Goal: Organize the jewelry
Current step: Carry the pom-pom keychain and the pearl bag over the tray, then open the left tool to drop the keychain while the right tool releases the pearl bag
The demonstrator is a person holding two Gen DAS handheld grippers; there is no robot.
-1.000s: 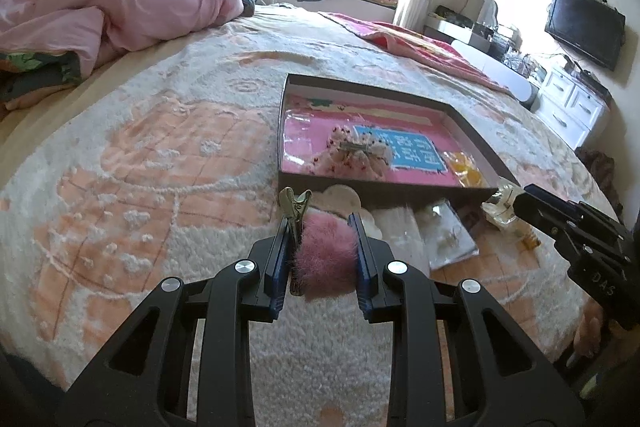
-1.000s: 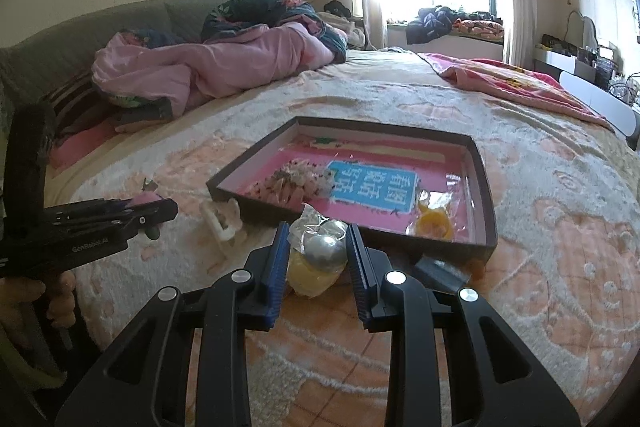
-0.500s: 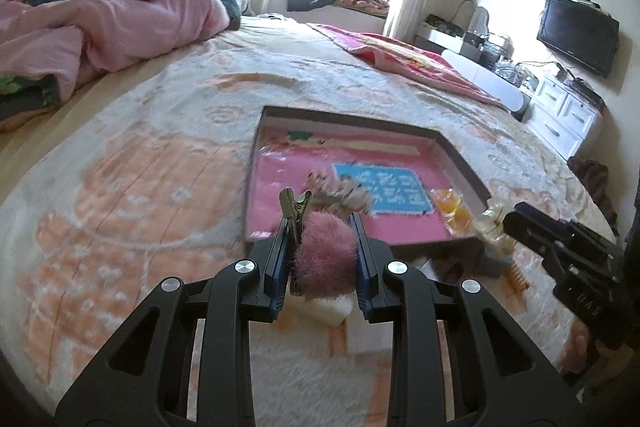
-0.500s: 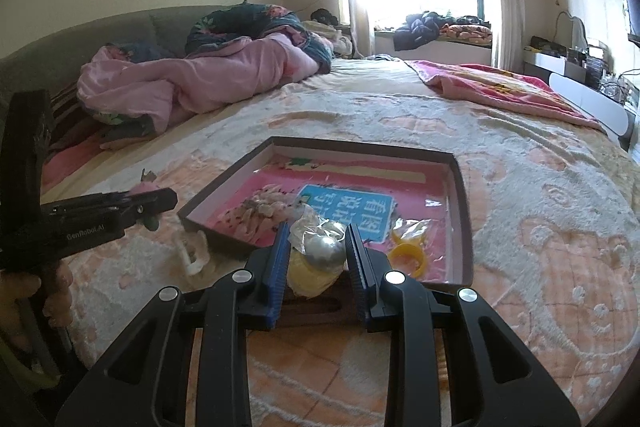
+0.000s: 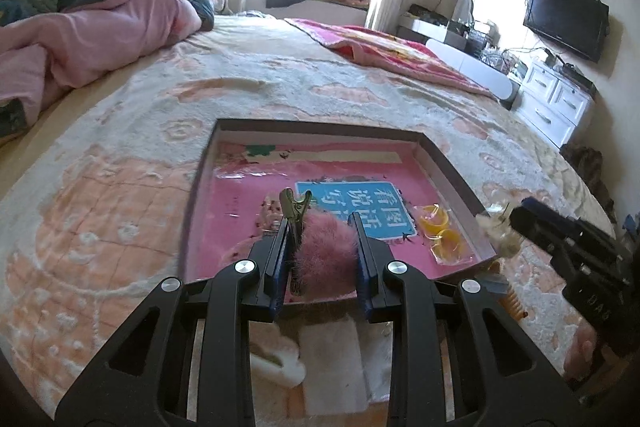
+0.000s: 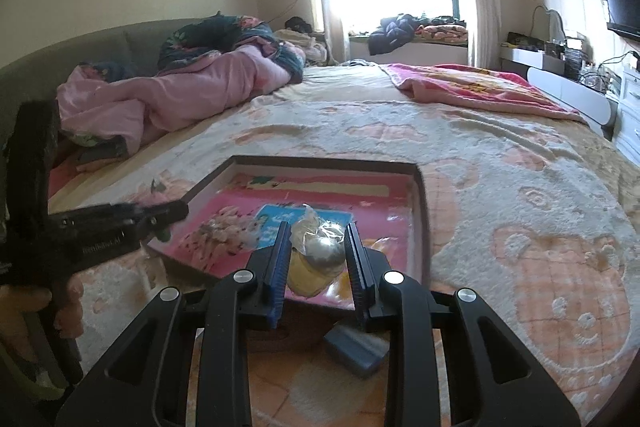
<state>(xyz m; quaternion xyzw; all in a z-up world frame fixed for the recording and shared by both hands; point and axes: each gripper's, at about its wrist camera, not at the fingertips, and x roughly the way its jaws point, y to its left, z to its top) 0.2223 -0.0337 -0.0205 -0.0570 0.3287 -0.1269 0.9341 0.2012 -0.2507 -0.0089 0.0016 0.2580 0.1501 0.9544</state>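
Left gripper (image 5: 322, 251): closed on a pink fluffy pom-pom hair clip (image 5: 325, 255), fur squeezed between the blue pads, the brass alligator clip (image 5: 295, 207) poking up at the left pad. It hangs over the near edge of the tray.

Right gripper (image 6: 317, 254): clamped on a small clear plastic bag (image 6: 316, 253) with a silver ball and something yellow inside. It too sits over the near edge of the tray, towards its right half.

Tray (image 5: 320, 126): shallow dark-rimmed box lying flat on the bed, lined with a pink sheet that carries a blue label (image 5: 366, 206) with white characters.

Already in the tray: a bag of yellow rings (image 5: 440, 233) in the near right corner; a pale beaded piece (image 6: 222, 233) in a clear wrapper on the left side, seen from the right camera.

Still on the blanket: a small dark grey box (image 6: 356, 349) just in front of the tray, a white hair claw (image 5: 280, 363) below the left gripper, blurred.

Bed: peach and cream plush blanket (image 5: 100, 227), a crumpled pink quilt (image 6: 172, 99) at the far left.
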